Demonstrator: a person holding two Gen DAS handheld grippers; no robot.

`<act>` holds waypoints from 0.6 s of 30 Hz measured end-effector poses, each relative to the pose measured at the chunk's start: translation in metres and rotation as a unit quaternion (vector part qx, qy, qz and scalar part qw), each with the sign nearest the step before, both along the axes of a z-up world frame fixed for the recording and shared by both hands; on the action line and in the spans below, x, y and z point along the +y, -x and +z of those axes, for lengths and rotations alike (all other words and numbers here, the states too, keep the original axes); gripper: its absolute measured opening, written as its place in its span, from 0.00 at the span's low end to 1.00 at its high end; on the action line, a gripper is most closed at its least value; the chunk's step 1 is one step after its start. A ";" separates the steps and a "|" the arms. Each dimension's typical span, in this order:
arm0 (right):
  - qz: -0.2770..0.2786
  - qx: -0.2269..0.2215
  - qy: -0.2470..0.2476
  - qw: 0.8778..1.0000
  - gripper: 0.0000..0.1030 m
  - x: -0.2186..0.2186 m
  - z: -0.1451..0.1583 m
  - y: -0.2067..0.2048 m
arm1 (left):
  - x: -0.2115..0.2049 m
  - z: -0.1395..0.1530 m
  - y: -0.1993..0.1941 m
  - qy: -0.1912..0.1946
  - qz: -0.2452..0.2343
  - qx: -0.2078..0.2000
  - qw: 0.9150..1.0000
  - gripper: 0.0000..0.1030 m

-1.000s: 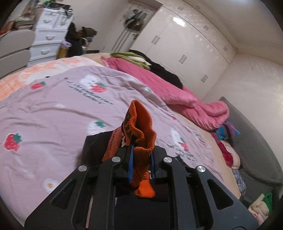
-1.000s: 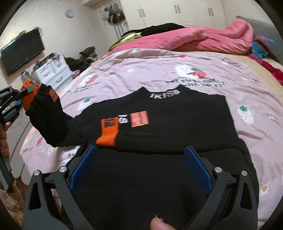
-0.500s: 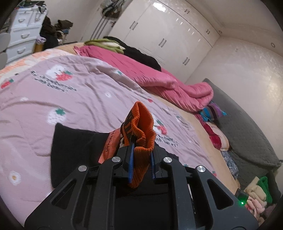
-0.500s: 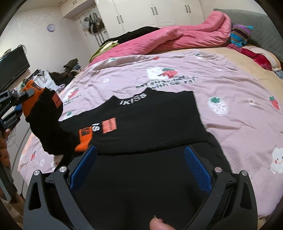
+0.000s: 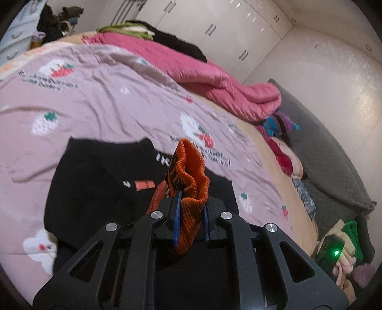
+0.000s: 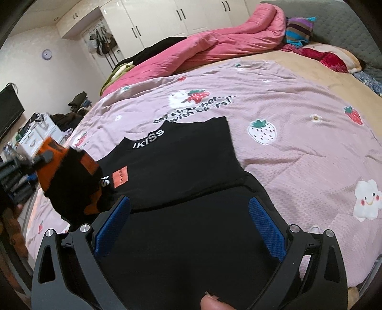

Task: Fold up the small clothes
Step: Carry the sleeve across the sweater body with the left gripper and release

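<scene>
A bedroom with white wardrobes; the working surface is a bed covered by a lilac strawberry-print sheet, with a pink quilt bunched along its far side. The task's thing, a black sweater with a white-lettered collar and orange patches, lies flat on the sheet, its far sleeve already folded across the chest so that one orange cuff rests near the patches. The left gripper is clenched on the second orange cuff, the ribbed knit pinched between its blue pads and standing up above them; in the right wrist view this sleeve hangs raised above the sweater's left edge. The right gripper is released, its jaws standing wide over the sweater's lower body with nothing between them; whether its tips touch the cloth cannot be told.

To do this step well, the sleeve would best be carried across the chest and lowered flat, its cuff laid beside the first one, before the pinch is let go. The crease should fall along the shoulder line, not diagonally. The free right gripper could press the body down so that the soft knit does not drag or bunch.
</scene>
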State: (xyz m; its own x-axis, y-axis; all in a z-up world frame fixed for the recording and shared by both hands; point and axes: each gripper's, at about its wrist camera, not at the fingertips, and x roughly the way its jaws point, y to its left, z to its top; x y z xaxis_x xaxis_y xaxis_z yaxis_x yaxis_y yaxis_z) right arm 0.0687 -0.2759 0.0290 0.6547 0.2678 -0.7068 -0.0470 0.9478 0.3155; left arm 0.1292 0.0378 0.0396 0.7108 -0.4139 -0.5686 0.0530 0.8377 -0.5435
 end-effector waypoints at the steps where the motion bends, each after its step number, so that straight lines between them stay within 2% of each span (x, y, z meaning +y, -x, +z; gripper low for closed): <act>1: -0.003 0.001 -0.001 1.000 0.96 -0.001 -0.001 0.000 | -0.003 -0.003 -0.001 0.000 -0.003 0.005 1.000 0.07; 12: -0.035 0.015 -0.001 0.999 0.96 -0.013 -0.010 -0.003 | -0.042 -0.053 -0.008 -0.014 -0.059 0.062 0.996 0.08; 15: -0.040 0.019 -0.002 0.999 0.96 -0.017 -0.012 -0.004 | -0.050 -0.065 -0.008 -0.009 -0.076 0.076 0.994 0.19; 17: -0.042 0.022 0.000 0.999 0.96 -0.017 -0.013 -0.004 | -0.052 -0.070 -0.008 -0.008 -0.086 0.087 0.992 0.41; 18: -0.041 0.025 0.002 0.999 0.96 -0.016 -0.014 -0.004 | -0.052 -0.071 -0.007 -0.007 -0.091 0.090 0.992 0.47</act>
State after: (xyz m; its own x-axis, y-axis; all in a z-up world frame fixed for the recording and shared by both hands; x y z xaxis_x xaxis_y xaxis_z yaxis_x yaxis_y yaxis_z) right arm 0.0728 -0.2924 0.0150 0.6388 0.2121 -0.7395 0.0468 0.9488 0.3125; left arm 0.1363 -0.0146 -0.0318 0.5120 -0.5166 -0.6863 0.1071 0.8311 -0.5457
